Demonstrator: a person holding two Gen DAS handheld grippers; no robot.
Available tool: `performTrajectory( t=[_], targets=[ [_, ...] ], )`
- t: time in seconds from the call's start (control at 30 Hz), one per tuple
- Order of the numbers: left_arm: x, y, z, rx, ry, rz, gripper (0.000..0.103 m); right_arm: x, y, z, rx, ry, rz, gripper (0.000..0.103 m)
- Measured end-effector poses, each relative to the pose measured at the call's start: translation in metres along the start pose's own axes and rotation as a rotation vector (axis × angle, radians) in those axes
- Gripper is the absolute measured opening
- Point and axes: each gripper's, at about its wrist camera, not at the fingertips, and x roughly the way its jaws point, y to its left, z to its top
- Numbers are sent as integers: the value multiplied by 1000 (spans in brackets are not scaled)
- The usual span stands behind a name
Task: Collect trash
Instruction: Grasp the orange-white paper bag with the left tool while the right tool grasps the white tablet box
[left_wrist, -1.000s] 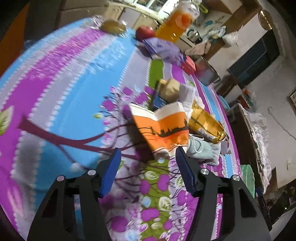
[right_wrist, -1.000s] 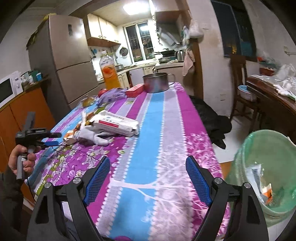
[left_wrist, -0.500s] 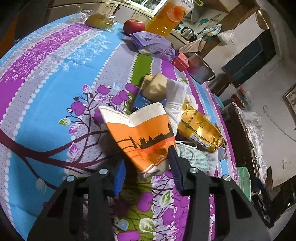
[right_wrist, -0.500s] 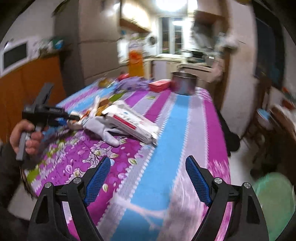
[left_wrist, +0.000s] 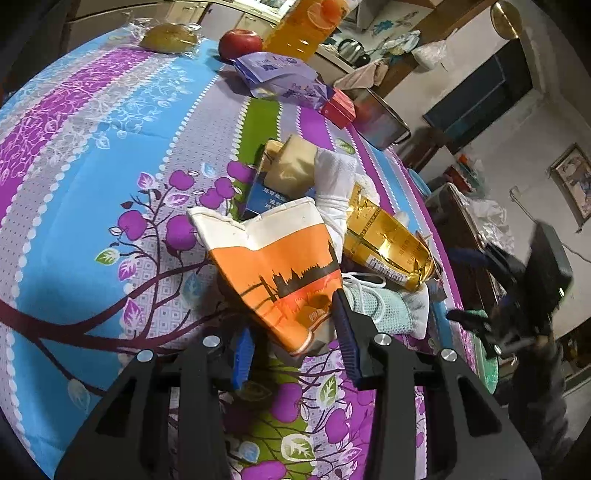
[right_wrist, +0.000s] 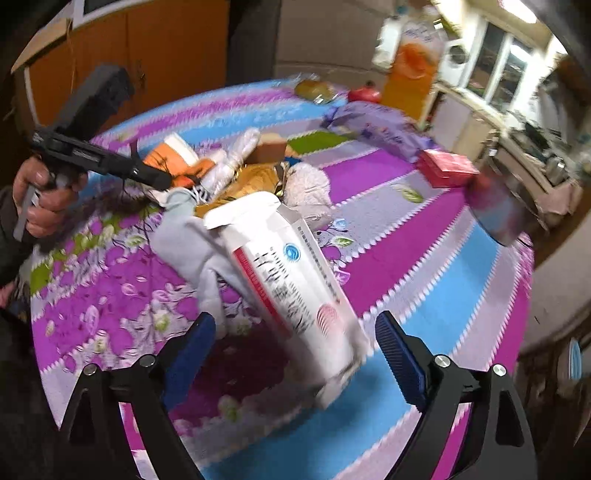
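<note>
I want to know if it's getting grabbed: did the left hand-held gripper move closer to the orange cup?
Yes. The left hand-held gripper moved forward over the tablecloth; its fingers now flank the orange cup.

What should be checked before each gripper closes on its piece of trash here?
1. Left gripper straddles the orange paper cup: ok.
2. Left gripper closed on the cup: not ok, gaps on both sides.
3. Right gripper open around the white box: ok.
4. Grey glove clear of the right gripper: not ok, beside its left finger.
5. Gold packet clear of the cup: cannot tell.
</note>
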Motion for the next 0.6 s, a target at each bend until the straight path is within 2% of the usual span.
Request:
performTrajectory(
  t=[0.07,0.2,0.27,0.3,0.4,0.5,0.6],
  targets=[
    [3,1,1,6,10,-12,38,15,-5,7,-21,36,45,89],
    [6,1,3,9,14,-24,38,33,-6,10,-29,60,74,89],
    [7,1,4,10,13,-25,38,34,-6,9,0,38,82,81],
    [6,1,3,11,12,-23,38,33,-6,8,14,28,86,68],
    [7,0,2,10,7,-25,37,19,0,-3,68,-52,59,62],
    [7,-2,-1,11,-10,-27,32,2,14,-17,112,-119,11,57],
    [5,-7,-3,20,-41,10,27,-19,28,-31,189,-200,-37,56]
  ],
)
